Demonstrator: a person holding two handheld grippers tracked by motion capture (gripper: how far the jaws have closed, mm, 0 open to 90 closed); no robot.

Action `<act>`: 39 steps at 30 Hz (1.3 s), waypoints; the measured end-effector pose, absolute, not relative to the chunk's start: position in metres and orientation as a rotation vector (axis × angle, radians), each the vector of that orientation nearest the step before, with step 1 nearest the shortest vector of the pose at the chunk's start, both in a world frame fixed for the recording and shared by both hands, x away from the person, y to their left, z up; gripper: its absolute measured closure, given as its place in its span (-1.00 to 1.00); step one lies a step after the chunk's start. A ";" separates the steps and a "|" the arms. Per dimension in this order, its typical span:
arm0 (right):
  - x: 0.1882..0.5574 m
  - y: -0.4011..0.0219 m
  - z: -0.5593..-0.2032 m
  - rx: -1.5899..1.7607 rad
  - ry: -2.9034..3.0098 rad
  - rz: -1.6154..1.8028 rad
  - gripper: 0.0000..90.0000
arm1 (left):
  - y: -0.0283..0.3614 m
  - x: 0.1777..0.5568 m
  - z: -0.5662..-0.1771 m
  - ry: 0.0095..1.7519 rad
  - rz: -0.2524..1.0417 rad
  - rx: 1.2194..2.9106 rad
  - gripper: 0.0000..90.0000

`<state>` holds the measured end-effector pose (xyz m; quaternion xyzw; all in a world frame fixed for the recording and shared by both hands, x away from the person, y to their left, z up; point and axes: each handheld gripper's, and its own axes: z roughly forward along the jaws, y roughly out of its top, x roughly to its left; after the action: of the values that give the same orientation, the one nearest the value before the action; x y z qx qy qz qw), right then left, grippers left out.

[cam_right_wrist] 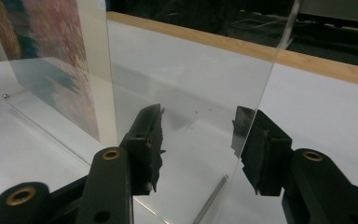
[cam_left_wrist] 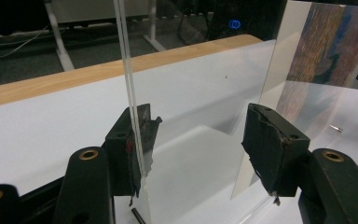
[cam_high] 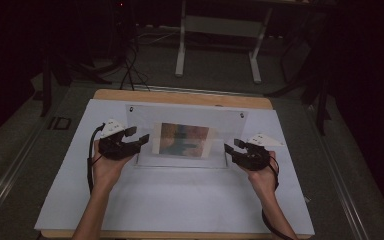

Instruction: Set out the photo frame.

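Grippers sit at either end of the frame (cam_high: 185,137), a clear acrylic stand with a picture (cam_high: 185,140) inside, upright on my white sheet (cam_high: 170,200). My left gripper (cam_high: 139,138) has its jaws spread, the frame's left edge between them and against one pad (cam_left_wrist: 140,135). My right gripper (cam_high: 231,146) is likewise spread around the right edge, not clamped.

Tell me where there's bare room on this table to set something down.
The white sheet is bare between the two hands and the table's near edge. The narrow strip behind the clear frame is free too. It is crowded at the frame's ends, by the left gripper and right gripper.
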<state>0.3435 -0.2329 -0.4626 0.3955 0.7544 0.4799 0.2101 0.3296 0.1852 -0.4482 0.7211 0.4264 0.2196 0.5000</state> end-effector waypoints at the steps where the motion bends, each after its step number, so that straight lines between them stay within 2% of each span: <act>1: 0.343 -0.233 -0.462 1.102 2.095 1.334 0.15 | 0.185 0.330 -0.449 1.036 0.522 1.743 -0.08; 39: 0.340 -0.242 -0.469 1.079 2.096 1.371 0.18 | 0.187 0.326 -0.460 0.999 0.495 1.710 -0.02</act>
<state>0.3397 -0.2421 -0.4688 0.3873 0.7522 0.4918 0.2056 0.3263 0.1870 -0.4600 0.7140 0.4173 0.2068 0.5228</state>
